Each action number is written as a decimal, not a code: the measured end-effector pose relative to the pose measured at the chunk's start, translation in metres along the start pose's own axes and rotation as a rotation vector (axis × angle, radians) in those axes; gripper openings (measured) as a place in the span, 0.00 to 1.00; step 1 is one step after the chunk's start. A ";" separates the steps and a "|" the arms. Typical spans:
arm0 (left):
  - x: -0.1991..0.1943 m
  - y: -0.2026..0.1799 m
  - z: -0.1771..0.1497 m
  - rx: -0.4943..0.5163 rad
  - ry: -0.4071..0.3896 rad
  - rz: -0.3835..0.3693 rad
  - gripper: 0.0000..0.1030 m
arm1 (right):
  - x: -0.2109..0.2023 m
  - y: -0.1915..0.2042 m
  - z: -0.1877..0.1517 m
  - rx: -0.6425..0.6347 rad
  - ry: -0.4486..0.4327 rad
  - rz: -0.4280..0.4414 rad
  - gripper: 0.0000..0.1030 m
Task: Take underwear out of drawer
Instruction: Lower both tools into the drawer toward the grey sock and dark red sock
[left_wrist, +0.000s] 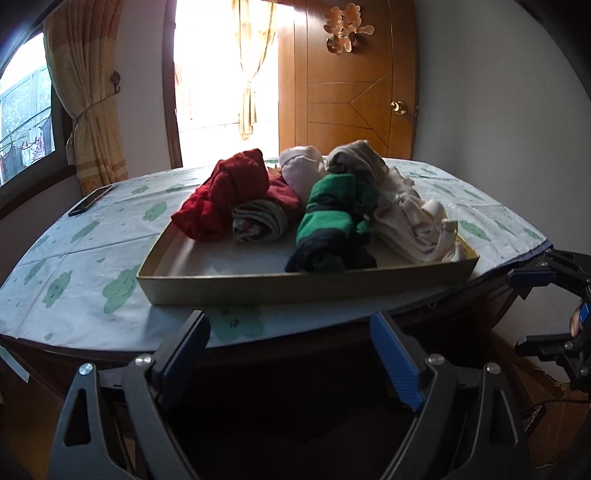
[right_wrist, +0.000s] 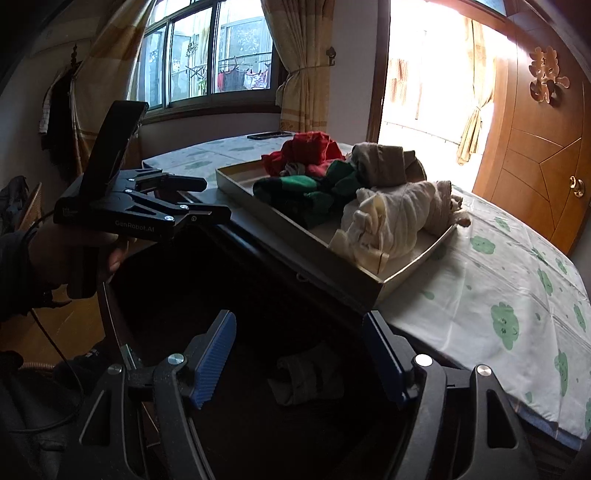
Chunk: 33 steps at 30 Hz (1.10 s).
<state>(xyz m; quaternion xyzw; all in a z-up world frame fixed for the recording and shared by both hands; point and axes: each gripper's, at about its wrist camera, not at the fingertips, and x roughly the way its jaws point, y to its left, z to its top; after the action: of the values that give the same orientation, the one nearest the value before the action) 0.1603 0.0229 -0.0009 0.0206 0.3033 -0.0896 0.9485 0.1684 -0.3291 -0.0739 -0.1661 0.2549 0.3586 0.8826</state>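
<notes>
Below the table edge lies a dark open drawer (right_wrist: 229, 280). A rolled grey-green piece of underwear (right_wrist: 306, 373) rests inside it. My right gripper (right_wrist: 301, 343) hangs just above that roll, open, with nothing between its blue pads. My left gripper (left_wrist: 291, 332) is open and empty too, held over the drawer's dark front; from the right wrist view it (right_wrist: 218, 197) sits at the drawer's far left, held by a hand (right_wrist: 110, 254). On the table a shallow cardboard tray (left_wrist: 295, 288) holds several rolled garments: red (left_wrist: 236, 184), green and dark (left_wrist: 332, 229), cream (left_wrist: 417, 225).
The table wears a white cloth with green clouds (left_wrist: 74, 258). A dark phone (left_wrist: 90, 199) lies near its far left edge. Behind are a curtained window (right_wrist: 214, 55), a bright doorway and a wooden door (left_wrist: 351, 92). My right gripper (left_wrist: 532, 312) shows at the left wrist view's right edge.
</notes>
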 end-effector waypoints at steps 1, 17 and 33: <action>0.000 -0.002 -0.004 0.011 0.009 -0.004 0.87 | 0.002 0.002 -0.004 -0.003 0.010 0.001 0.71; 0.032 -0.013 -0.053 0.193 0.253 -0.042 0.87 | 0.058 0.023 -0.040 -0.189 0.200 0.011 0.71; 0.075 -0.040 -0.072 0.508 0.481 -0.111 0.86 | 0.092 0.034 -0.050 -0.359 0.291 -0.038 0.71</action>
<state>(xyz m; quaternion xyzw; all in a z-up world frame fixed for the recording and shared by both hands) 0.1718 -0.0211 -0.1025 0.2598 0.4866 -0.2063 0.8081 0.1841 -0.2794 -0.1702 -0.3753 0.3084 0.3535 0.7994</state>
